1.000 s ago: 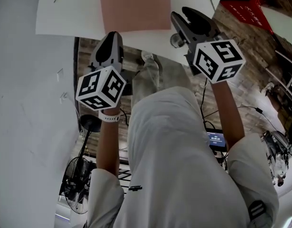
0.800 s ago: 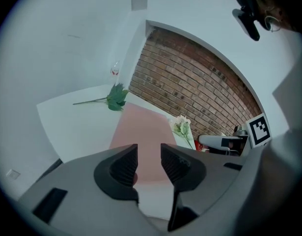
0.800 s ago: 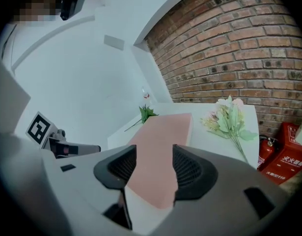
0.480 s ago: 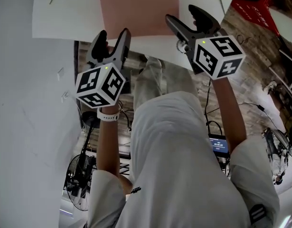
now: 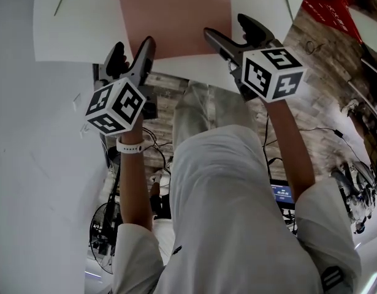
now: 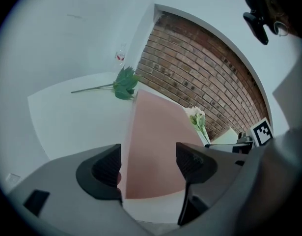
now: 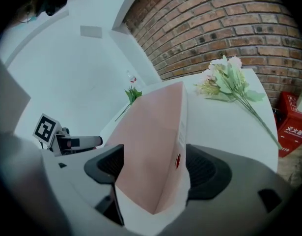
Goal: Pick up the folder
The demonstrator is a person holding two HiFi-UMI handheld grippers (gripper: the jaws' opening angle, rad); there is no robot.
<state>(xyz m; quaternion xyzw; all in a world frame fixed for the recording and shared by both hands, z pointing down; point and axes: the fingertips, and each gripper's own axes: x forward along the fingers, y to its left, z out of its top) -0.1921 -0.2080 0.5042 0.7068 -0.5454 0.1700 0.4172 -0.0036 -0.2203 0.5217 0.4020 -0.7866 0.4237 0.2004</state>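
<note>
The flat pink rectangular folder [image 5: 176,17] lies near the white bench's [image 5: 72,35] front edge. Your left gripper [image 5: 133,46] and right gripper [image 5: 227,26] jaws are opening, straddling its near corners without pressing. Seat both equally deep, then close together.

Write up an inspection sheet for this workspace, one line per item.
Surface: white table, with the folder near its front edge.
Job's things: pink folder lies flat, not lifted.
Clutter: green sprig on one side of the folder, pale flower bunch on the other.
Grippers: left gripper and right gripper both have their fingers opening. Each is lined up on a near corner of the folder and neither presses on it.
Cables: black cables on the floor below the table.
Surroundings: brick wall, red crate.
</note>
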